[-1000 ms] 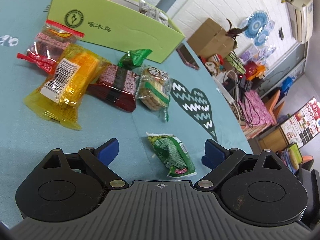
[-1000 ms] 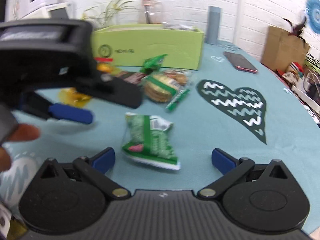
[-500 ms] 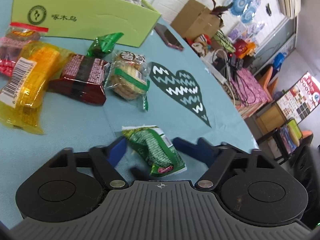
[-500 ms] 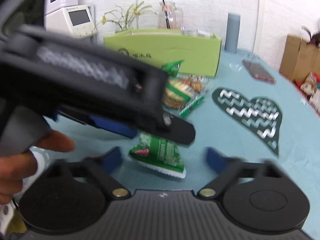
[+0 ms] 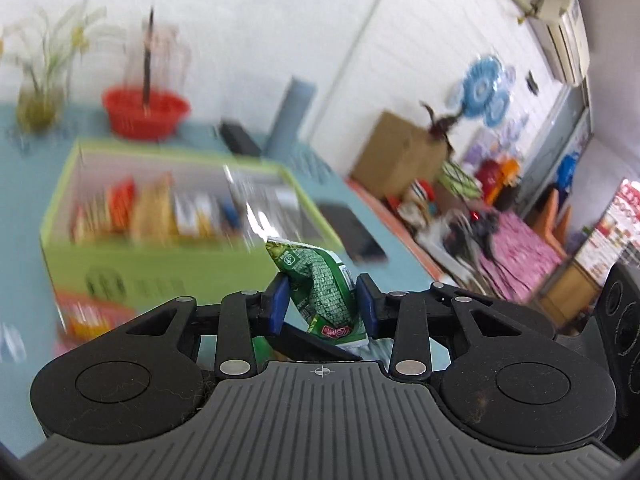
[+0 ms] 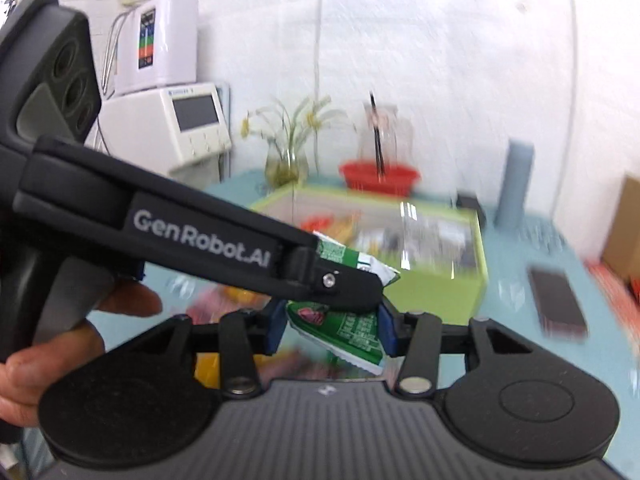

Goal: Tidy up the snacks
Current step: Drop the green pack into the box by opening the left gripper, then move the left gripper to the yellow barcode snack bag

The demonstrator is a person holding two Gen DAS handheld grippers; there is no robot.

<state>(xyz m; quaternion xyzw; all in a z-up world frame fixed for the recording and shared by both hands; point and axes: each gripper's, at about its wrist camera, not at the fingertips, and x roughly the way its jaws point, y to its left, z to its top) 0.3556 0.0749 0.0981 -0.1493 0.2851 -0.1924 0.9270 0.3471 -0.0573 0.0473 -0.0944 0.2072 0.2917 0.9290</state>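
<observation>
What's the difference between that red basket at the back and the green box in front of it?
The red basket is round with sloping sides; the green box is rectangular with straight walls. The red basket stands farther back; the green box is nearer the camera. The green box holds a row of snack packets; what the red basket holds is too blurred to tell. Both are open-topped and stand on the teal table.

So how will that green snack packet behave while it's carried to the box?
The green snack packet probably flexes: its wrapper creases where the left hand-held gripper and right hand-held gripper pinch it. Likely light. The glossy film may slip.
</observation>
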